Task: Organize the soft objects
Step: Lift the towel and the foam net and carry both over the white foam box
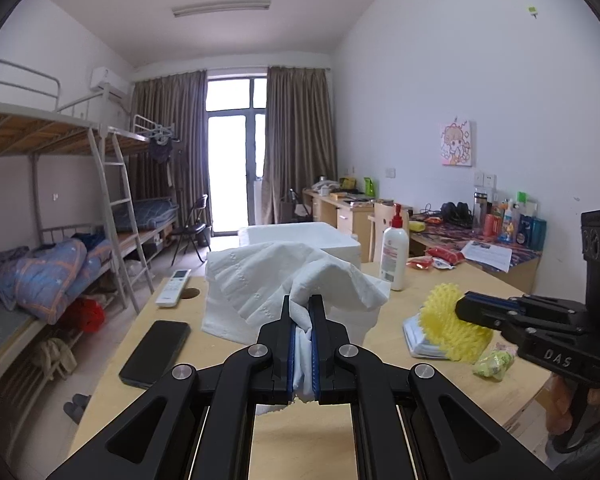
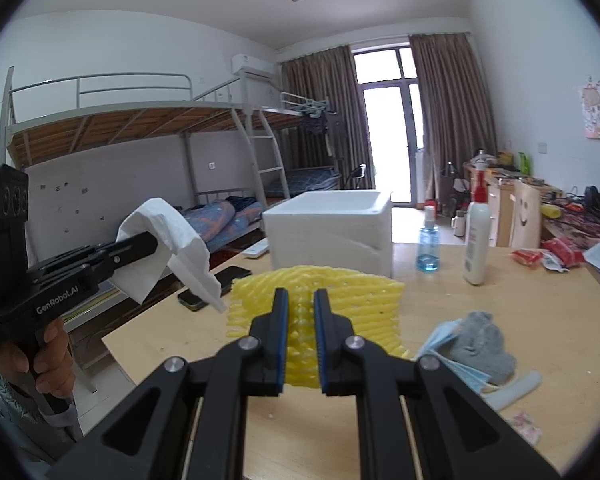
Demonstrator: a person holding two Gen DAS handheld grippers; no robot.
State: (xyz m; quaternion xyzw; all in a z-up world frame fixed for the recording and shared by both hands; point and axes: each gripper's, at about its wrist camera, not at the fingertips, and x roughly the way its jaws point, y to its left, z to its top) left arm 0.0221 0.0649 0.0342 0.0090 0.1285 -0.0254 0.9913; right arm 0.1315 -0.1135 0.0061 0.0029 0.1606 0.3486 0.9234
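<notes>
My left gripper [image 1: 302, 308] is shut on a white paper tissue [image 1: 268, 280] and holds it above the wooden table [image 1: 300, 440]; it also shows in the right wrist view [image 2: 168, 240]. My right gripper [image 2: 301, 300] is shut on a yellow foam net [image 2: 356, 300], lifted over the table; it also shows in the left wrist view [image 1: 456, 328]. A white foam box [image 2: 332, 232] stands open at the far side of the table. A blue face mask [image 2: 444, 344], a grey sock [image 2: 480, 344] and a small yellow-green packet [image 1: 494, 362] lie at the right.
A black phone [image 1: 156, 354] and a white remote [image 1: 174, 287] lie at the left of the table. A white pump bottle [image 2: 476, 236], a blue spray bottle [image 2: 428, 246] and red snack packets [image 2: 548, 254] stand at the back right. Bunk beds [image 1: 60, 240] line the left wall.
</notes>
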